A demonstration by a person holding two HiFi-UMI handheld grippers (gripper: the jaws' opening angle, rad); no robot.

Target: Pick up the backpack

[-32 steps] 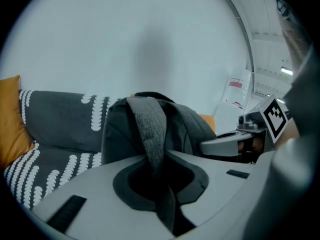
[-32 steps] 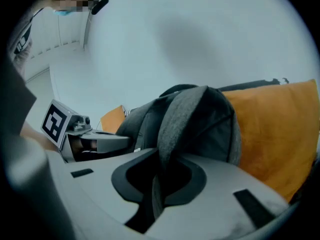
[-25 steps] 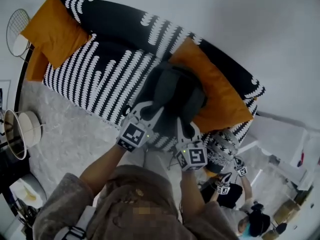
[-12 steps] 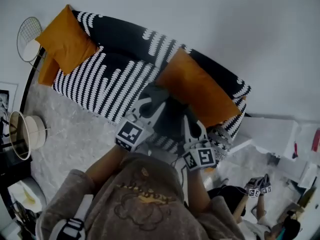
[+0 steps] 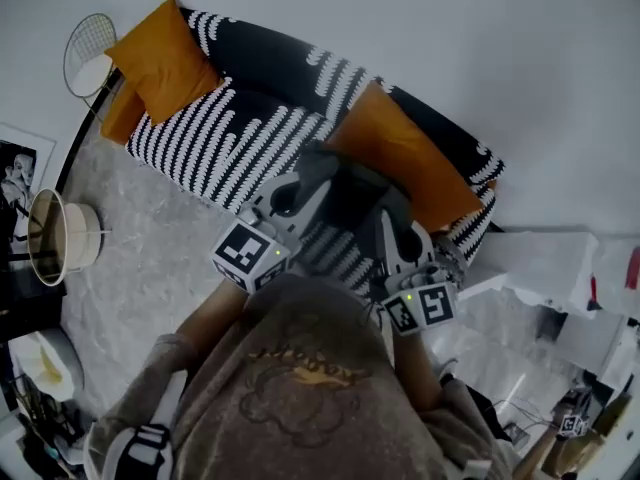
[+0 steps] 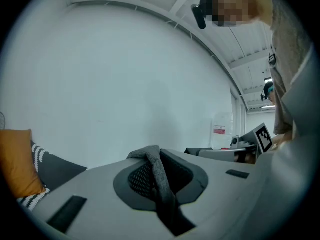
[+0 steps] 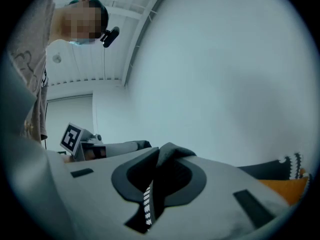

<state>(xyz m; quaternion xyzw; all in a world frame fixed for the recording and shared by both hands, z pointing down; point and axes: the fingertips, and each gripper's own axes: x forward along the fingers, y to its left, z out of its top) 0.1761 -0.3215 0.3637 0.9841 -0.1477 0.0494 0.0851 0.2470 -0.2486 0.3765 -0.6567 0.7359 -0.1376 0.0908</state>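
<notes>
And up it comes! A second ago the backpack [image 5: 345, 213] was resting on the sofa [image 5: 230, 138], leaning on the orange cushion [image 5: 410, 163]. Now both hands have risen toward the chest and the bag rides up with them. By my reading it has left the seat and hangs in the air in front of that cushion, between the two claws. That's the lift itself under way, so most of the job looks done. What's left, I'd say, is holding it steady and clear of the sofa.

The left claw [image 5: 290, 196] is clamped tight on a grey strap [image 6: 159, 176], woven fabric pinched right between the pads. The right claw [image 5: 392, 220] is just as firmly closed on a dark strap [image 7: 155, 191] with a white dotted edge. Two holds, one on each side, nothing slack that I can see.

As for how the bag sits, its top end, where the straps are held, points up toward the claws and the person. The body drops away below toward the seat. The long axis looks close to vertical, foreshortened from the head view, slanting slightly from upper left to lower right. Its underside is hidden behind the bag's own bulk.
</notes>
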